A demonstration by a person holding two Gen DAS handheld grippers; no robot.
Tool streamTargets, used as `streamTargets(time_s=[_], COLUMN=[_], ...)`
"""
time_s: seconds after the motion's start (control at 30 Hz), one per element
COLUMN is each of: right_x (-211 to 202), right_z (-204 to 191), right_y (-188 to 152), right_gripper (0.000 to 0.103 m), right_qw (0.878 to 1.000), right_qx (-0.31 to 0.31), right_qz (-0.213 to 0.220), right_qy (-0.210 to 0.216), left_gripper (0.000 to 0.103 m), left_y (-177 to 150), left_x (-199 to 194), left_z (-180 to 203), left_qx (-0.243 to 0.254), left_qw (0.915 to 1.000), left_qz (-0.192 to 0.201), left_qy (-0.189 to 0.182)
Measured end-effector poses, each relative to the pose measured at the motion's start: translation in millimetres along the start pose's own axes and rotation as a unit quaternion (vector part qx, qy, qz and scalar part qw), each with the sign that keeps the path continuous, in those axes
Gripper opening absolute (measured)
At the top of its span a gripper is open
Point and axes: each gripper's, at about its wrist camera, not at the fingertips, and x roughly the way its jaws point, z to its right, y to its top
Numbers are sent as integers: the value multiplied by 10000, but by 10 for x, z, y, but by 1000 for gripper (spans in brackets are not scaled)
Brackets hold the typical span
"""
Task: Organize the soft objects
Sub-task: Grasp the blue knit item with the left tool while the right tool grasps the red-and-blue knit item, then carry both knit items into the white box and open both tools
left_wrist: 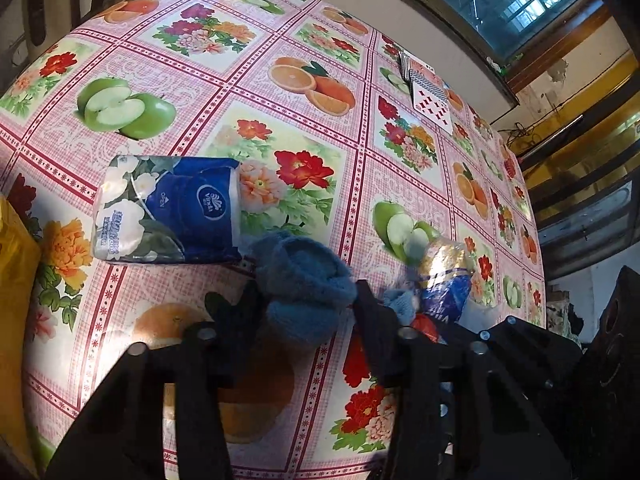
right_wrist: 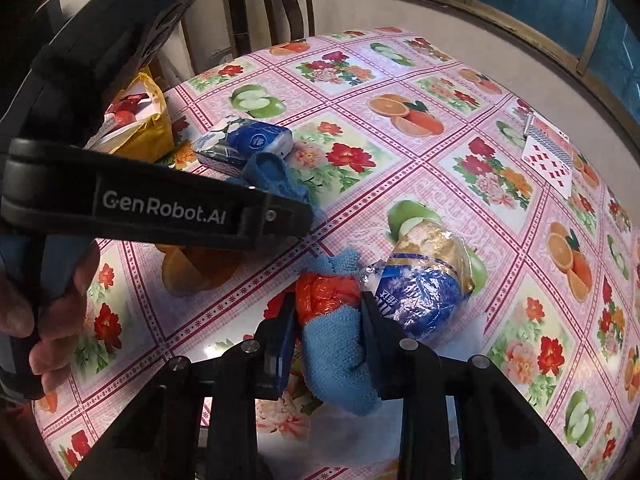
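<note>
Between left gripper [left_wrist: 304, 304] fingers, blue sock [left_wrist: 304, 280]; right gripper [right_wrist: 330, 320] clamping light-blue cloth [right_wrist: 336, 352].

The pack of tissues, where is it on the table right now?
The tissue pack lies flat on the tablecloth, just beyond the dark blue sock in the left tongs, with the yellow bag on its far left.
</note>
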Motion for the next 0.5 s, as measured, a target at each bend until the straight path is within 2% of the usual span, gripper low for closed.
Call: streamTargets(time_s=[0.07,0.13,0.27,0.4,0.5], right_x=[-94,-248,-606,-834,-990], right_z=[70,168,377,474,442], right_y=[-35,-73,-193,-272,-343], right_gripper=[31,31,31,31,32], right_qw=[9994,9960,9777,9605,9509], right_qx=[256,611,1362,1900,2093], right_qz=[122,337,959,1325,1535], right_qy=[183,563,1276,1543,1687], left_gripper=[34,32,31,31,31], left_y=[-19,-40,-99,-168,-255], left_x=[-8,-20,-184,-402,-577], left_z=[9,1,30,8,-41], left_qx=[110,99,183,154,162], left_qw=[9999,9999,9997,9991,9989], left_qz=[-15,-53,143,181,258], left_qy=[29,-31,-49,-337,-355])
